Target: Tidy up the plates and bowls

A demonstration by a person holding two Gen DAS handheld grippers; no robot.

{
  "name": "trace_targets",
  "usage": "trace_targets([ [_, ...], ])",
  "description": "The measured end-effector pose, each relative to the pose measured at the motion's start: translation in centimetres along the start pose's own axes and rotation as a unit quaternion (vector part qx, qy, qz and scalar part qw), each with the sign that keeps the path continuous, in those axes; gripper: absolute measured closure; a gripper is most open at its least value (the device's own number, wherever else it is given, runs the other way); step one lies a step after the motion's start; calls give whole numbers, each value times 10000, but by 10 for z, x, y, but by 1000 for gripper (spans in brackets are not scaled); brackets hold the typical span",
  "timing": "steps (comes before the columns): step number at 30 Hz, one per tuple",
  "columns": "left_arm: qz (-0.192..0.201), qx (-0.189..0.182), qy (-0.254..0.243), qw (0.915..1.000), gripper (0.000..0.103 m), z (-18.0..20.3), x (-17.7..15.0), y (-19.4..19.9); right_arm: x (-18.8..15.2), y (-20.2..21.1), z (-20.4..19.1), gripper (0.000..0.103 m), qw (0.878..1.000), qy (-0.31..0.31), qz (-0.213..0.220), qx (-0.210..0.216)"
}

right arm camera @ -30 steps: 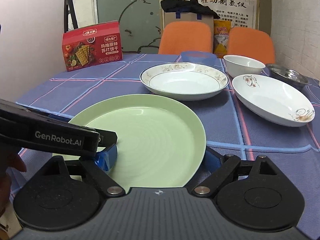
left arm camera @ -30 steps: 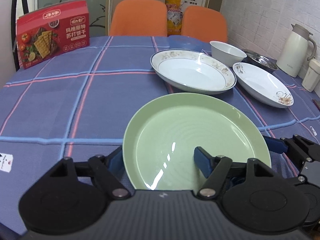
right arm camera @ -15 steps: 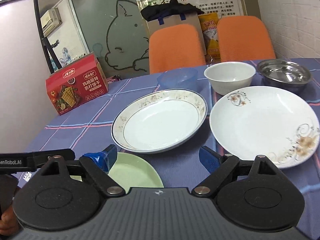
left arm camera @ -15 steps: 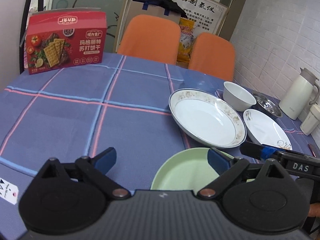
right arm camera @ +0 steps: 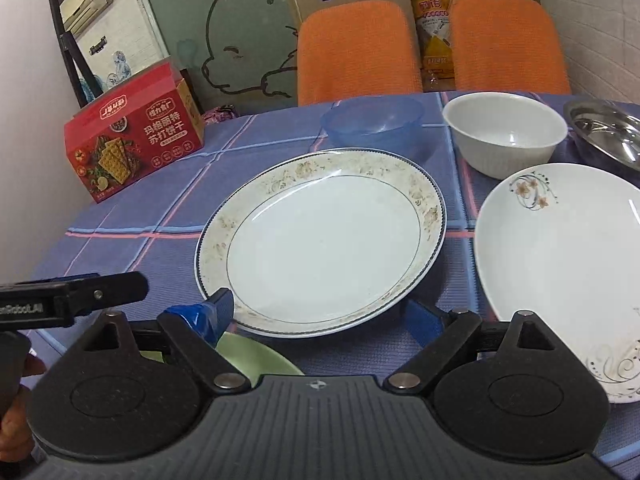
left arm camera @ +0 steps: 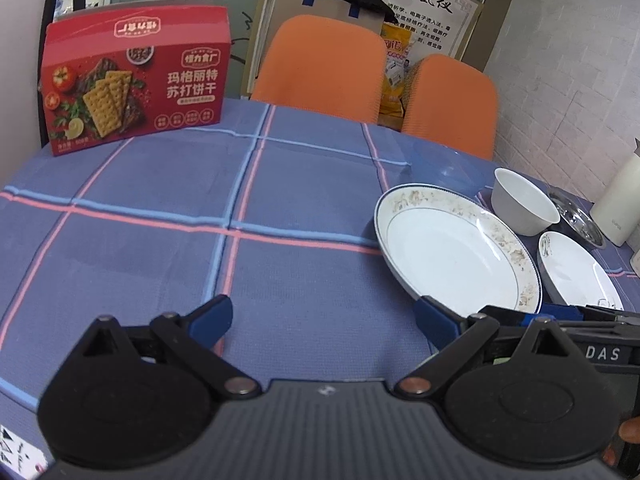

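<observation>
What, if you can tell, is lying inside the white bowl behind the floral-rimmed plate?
The white bowl looks empty: the right wrist view shows its bare inner wall and bottom with only light glints. The cloth under it is covered.

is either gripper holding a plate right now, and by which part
Nothing is held. The left gripper and right gripper are both open, over the table; the green plate lies beneath, ungripped.

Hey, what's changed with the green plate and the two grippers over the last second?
Both grippers have pulled up and back from the green plate. It filled both views a second ago; now only a sliver shows under the right gripper, and the left gripper looks onto bare tablecloth. Both were open then and are open now, holding nothing. The gold-rimmed plate, flower plate and bowls stayed put.
</observation>
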State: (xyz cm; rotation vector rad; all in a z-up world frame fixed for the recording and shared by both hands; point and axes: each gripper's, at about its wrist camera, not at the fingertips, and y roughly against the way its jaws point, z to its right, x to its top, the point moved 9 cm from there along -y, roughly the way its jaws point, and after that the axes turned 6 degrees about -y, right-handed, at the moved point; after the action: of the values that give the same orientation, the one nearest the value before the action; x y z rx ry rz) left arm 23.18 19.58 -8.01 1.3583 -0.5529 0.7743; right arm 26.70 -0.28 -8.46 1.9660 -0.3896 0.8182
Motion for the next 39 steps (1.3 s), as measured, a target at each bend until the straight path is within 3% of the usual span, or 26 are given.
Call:
trace_targets([
  [3, 4, -12, -93, 10000, 7, 2, 9, -8, 2, -4, -11, 26, 9993, 195, -123, 291],
  [7, 3, -56, -277, 9996, 7, 9, 27, -26, 20, -4, 1, 26, 9996, 250, 131, -77],
  [11, -269, -190, -339, 9989, 7, 19, 46, -66, 38, -28, 8, 24, 9994, 261, -5, -218],
  [17, -532, -98, -402, 9977, 7, 23, 53, -103, 42, -57, 11, 25, 9979, 521, -186, -323],
  [23, -447, 189, -859, 9951, 6, 28, 52, -108, 43, -61, 11, 24, 9955, 847, -27, -430],
  [33, -320, 188, -929, 9950, 7, 29, 52, -111, 41, -59, 10, 22, 9940, 1061, 18, -250],
  [36, -335, 65, -1003, 9944, 14, 39, 52, -110, 40, -62, 1, 21, 9930, 1159, -125, -203],
  [38, -382, -162, -1070, 9934, 31, 52, 52, -108, 40, -61, -1, 24, 9919, 1245, -241, -98],
  [39, -464, -121, -1089, 9929, 31, 56, 53, -107, 40, -60, -1, 24, 9920, 1223, -296, -107],
])
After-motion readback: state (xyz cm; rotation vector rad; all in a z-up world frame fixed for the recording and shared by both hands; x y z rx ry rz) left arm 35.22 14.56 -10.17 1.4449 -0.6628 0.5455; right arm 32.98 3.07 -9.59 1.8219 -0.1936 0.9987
